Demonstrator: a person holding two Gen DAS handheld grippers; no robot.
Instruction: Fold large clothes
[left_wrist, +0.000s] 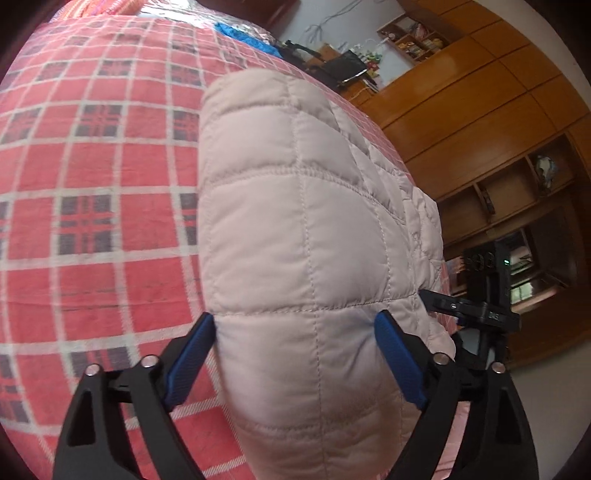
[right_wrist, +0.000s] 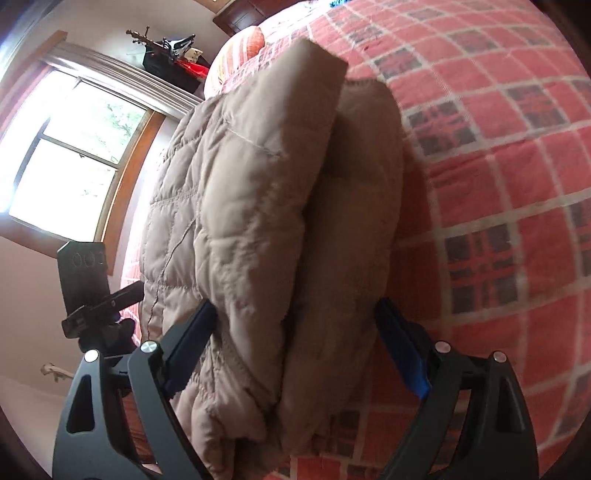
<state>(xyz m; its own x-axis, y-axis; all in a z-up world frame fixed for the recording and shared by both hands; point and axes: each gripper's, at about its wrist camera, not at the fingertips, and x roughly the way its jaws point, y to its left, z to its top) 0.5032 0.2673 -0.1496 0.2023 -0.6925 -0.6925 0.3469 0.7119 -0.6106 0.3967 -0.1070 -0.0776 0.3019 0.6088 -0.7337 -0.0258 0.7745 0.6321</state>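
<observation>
Left fingers (left_wrist: 205, 332) spread wide around one end of the padded jacket (left_wrist: 306, 229), blue pads pressing its sides, likely to hold the puffy layers stacked. Right fingers (right_wrist: 207, 321) likewise wide, straddling the other end of the jacket (right_wrist: 258, 221), squeezing the thick bundle so the fold keeps from springing open. Cannot tell how firm either squeeze is; right-hand pad of the right gripper (right_wrist: 295, 321) half buried in fabric. Jacket already doubled over, resting on the red checked bed cover (left_wrist: 92, 184), probably ready for a last fold or a lift. Left gripper (left_wrist: 295, 325) hides the jacket's near edge; sleeves, collar and zip tucked away or cut off. Wooden wardrobe (left_wrist: 480, 110) beyond the bed, window (right_wrist: 74, 147) overexposed.
</observation>
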